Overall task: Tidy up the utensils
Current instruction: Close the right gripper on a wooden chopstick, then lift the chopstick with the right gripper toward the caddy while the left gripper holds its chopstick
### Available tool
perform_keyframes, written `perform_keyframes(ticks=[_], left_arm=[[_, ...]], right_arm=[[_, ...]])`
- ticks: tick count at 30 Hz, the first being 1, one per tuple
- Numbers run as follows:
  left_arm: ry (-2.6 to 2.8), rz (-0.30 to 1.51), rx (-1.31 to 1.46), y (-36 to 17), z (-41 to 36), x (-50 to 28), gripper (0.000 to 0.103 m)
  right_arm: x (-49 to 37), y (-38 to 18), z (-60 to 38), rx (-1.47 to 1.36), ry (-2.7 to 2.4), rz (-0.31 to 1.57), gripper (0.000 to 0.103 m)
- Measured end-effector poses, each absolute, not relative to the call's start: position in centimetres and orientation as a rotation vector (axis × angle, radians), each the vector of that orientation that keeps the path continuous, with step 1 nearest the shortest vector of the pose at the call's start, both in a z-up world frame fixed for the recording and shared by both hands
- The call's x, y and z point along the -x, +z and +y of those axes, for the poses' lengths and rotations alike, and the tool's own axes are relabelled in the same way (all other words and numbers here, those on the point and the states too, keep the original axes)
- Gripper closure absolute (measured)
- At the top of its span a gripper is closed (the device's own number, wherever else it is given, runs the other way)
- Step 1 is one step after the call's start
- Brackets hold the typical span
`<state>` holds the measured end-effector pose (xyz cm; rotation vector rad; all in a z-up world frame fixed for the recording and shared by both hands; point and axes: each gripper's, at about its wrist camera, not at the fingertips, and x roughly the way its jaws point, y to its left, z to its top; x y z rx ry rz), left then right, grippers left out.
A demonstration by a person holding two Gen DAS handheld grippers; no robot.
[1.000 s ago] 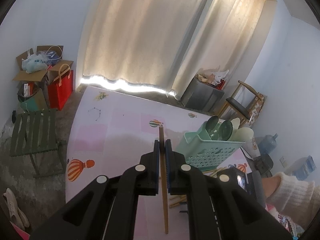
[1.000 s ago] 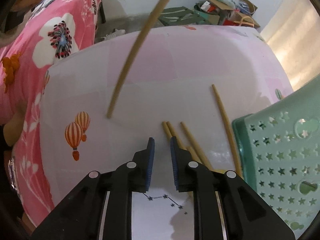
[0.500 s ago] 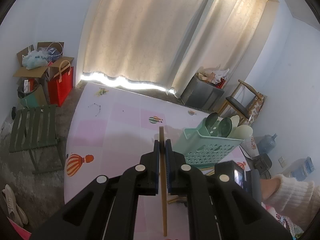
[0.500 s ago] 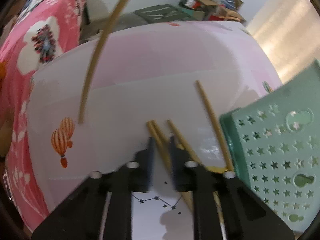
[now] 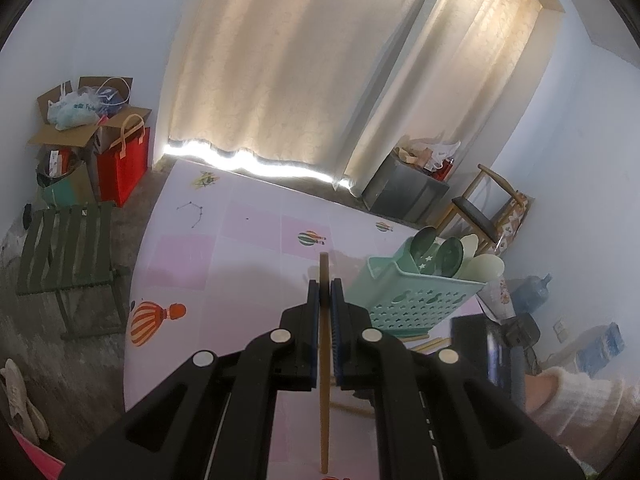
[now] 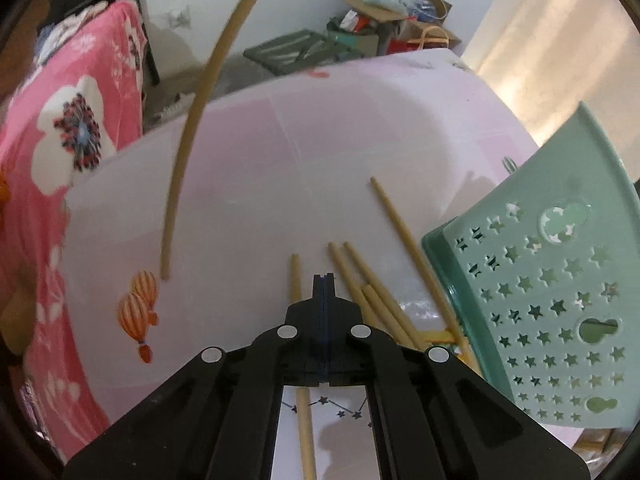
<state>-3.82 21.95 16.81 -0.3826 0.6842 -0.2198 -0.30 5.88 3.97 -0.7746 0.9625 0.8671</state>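
Two grippers in play, both mine. I'm going left to right. Left gripper (image 5: 325, 296) is clamping one chopstick (image 5: 324, 380) between narrow jaws, the stick running upright through the pads, its top end poking out above the fingertips and its lower end hanging over the table (image 5: 224, 256). In the right wrist view that same held chopstick is arcing across the upper left, its tip hovering just above the balloon print (image 6: 138, 308) on the pink-and-white cloth. Right gripper (image 6: 324, 280) is pointing steeply down at the table, jaws pressed fully together with nothing between them that I can see. One loose chopstick (image 6: 299, 336) is lying just left of the closed fingers, passing under the gripper body. I'm seeing a bundle of chopsticks (image 6: 370, 300) lying just right of the fingertips, fanned toward the teal basket (image 6: 560, 300). One longer chopstick (image 6: 408, 240) is lying beside the basket's wall, near its base. Basket is holding green spoons (image 5: 438, 252) in the left view. A sleeve (image 5: 580, 396) is showing at far right.
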Motion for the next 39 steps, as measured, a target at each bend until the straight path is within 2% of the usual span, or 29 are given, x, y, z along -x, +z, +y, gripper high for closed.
perform_keyframes(ticks=[11, 15, 18, 19, 20, 22, 24, 26, 28, 33, 39], left_arm=[[-0.223, 0.663, 0.401, 17.5, 22.2, 4.2, 0.098], [-0.216, 0.658, 0.404, 17.6, 22.3, 4.2, 0.098], [-0.205, 0.661, 0.411, 17.6, 22.5, 4.4, 0.098], [-0.204, 0.662, 0.412, 17.6, 22.5, 4.3, 0.098], [-0.204, 0.662, 0.417, 17.6, 22.6, 4.3, 0.098], [-0.206, 0.663, 0.424, 17.6, 22.6, 4.3, 0.098], [-0.206, 0.661, 0.426, 17.7, 22.6, 4.3, 0.098], [-0.208, 0.660, 0.421, 17.8, 22.5, 4.3, 0.098], [-0.209, 0.659, 0.417, 17.9, 22.5, 4.4, 0.098], [-0.203, 0.656, 0.414, 18.2, 22.4, 4.6, 0.098], [-0.194, 0.622, 0.433, 18.9, 22.6, 5.6, 0.098]], right_arm=[[0.6, 5.7, 4.1, 0.650, 0.857, 0.958, 0.103], [0.6, 5.4, 3.4, 0.611, 0.861, 1.020, 0.103], [1.1, 4.2, 4.2, 0.643, 0.871, 1.059, 0.097], [1.4, 3.9, 4.7, 0.662, 0.880, 1.069, 0.087], [1.8, 3.6, 5.2, 0.687, 0.886, 1.064, 0.074], [2.3, 3.1, 6.2, 0.728, 0.893, 1.045, 0.063], [2.5, 2.2, 7.4, 0.766, 0.873, 1.054, 0.063], [2.9, 1.4, 8.3, 0.770, 0.907, 1.106, 0.072], [3.6, 1.3, 8.8, 0.753, 0.903, 1.100, 0.097], [4.4, 1.4, 8.7, 0.752, 0.815, 1.075, 0.100], [3.1, 3.6, 5.7, 0.604, 0.690, 1.011, 0.100]])
